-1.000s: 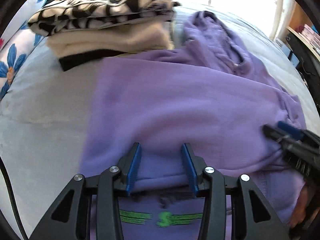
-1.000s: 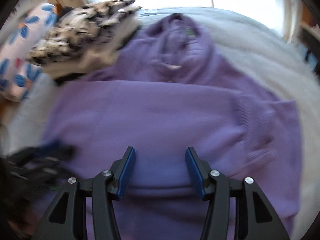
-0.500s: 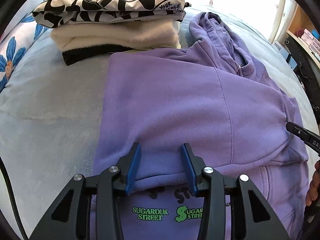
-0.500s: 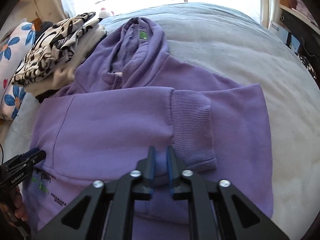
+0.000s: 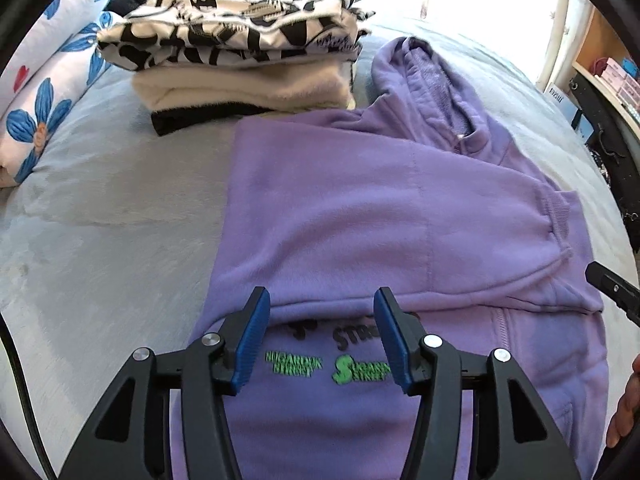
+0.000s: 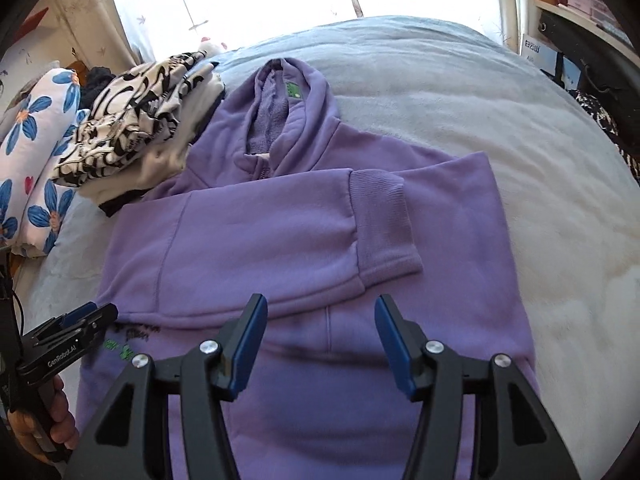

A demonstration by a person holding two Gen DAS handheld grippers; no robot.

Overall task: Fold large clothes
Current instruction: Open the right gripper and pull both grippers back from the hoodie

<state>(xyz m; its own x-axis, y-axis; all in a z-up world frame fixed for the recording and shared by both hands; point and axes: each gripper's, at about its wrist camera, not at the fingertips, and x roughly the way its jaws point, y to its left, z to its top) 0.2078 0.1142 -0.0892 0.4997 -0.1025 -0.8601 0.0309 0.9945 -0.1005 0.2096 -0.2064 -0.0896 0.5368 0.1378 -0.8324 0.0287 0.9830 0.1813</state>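
Left gripper [image 5: 322,336] angled steeply downward, jaws apart, just been opening, nothing clamped between blue pads [image 5: 252,340]. Right gripper [image 6: 320,340] tilted down likewise, jaws apart, just been opening, blue pads [image 6: 394,346] clear of fabric below. Person's left hand [image 6: 38,424] wrapped around left gripper's handle, seen left of right jaws. Edge of right hand [image 5: 624,404] visible right of left jaws.

The hoodie [image 6: 304,248] lies flat on the bed [image 6: 520,128], its sleeve [image 6: 312,216] folded across the chest and its hood [image 6: 288,120] at the far end, with a stack of folded clothes [image 5: 244,52] just left of the hood and a pillow [image 5: 44,96] further left.
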